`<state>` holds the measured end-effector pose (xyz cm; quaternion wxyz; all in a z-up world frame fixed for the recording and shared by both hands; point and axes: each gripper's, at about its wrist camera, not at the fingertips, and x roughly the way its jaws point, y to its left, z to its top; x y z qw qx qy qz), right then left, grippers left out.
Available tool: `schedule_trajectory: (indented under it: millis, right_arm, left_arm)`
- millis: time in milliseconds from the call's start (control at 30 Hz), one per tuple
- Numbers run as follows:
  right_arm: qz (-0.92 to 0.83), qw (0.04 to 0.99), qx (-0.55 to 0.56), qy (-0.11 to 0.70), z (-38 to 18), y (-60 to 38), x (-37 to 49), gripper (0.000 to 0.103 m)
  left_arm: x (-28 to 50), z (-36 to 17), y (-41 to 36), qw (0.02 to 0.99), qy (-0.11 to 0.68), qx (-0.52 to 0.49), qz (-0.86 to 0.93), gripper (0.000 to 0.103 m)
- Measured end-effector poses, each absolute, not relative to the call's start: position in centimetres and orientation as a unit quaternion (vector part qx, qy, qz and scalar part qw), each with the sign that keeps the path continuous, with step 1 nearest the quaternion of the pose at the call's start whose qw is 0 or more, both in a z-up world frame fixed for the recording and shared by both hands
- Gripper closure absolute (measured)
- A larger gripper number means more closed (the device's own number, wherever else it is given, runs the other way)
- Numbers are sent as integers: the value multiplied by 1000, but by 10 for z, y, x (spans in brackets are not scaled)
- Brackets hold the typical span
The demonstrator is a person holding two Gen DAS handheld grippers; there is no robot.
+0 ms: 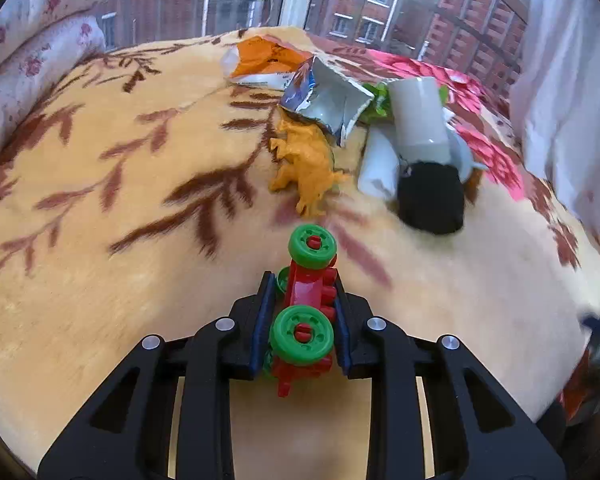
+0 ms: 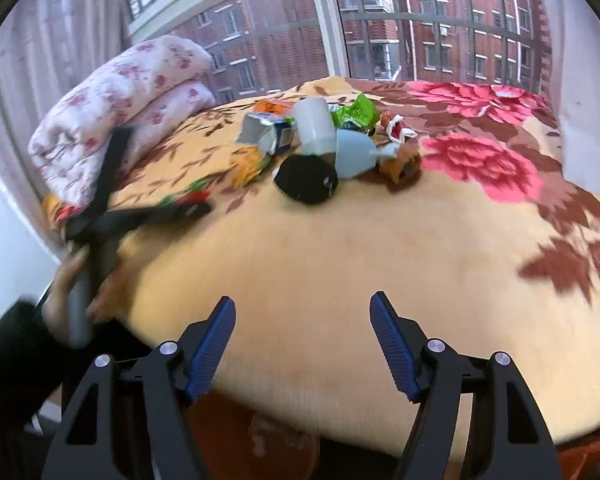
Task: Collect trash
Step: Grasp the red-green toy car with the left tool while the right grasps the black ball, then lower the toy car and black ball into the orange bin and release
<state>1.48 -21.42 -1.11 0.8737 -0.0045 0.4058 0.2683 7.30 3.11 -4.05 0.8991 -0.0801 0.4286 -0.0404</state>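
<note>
Two left gripper (image 1: 302, 328) pads hold the red-and-green plastic toy train (image 1: 306, 304), lying lengthwise between them; the trash pile (image 1: 332, 100) lies ahead, and the right gripper (image 2: 302, 344) gapes wide and empty.

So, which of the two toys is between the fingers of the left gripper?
The red toy with green wheels; the orange animal toy lies free farther away.

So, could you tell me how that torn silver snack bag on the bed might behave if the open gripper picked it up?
The silver snack bag looks like thin, crinkled foil, so it would probably crumple and flop. Torn open, it seems empty and light. It leans against the white cup, which lies on its side and might roll.
</note>
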Motion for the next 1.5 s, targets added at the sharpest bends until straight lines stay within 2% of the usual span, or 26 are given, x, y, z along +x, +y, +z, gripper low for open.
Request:
schedule_trajectory:
  millis: [233,433,467,500,567,667,900,1100,1500]
  right_arm:
    - [216,866,25,450,-26,-149,113,32]
    - [159,846,72,505,-58,-118,170,30]
    - [153,845,75,506,-62,-114,176,32]
    - [154,847,73,504,-62,-111,177,42]
    - [151,851,59,499,-59,-107,177,48]
    - [156,859,53,484,-50,-110,161,51]
    - [209,876,47,432,-15,-139,78,51]
    - [243,886,25,394,11,-167,1,51]
    - [277,865,7,419,-10,-198,-107,50]
  left_arm:
    - [45,-44,33,911,409,-53,-32,77]
    - [44,-47,37,913,399,-69,-36,77]
    - [45,-48,36,915,397,-66,-35,77]
    - [44,-48,35,916,395,-63,-35,77]
    - [43,-49,33,919,389,-53,-34,77]
    - [40,-50,32,922,382,-46,-33,78]
    - [21,-37,35,924,374,-68,-47,78]
    - [-14,-18,20,931,358,-48,-60,78]
    - [-89,-31,-16,906,407,-37,-107,78]
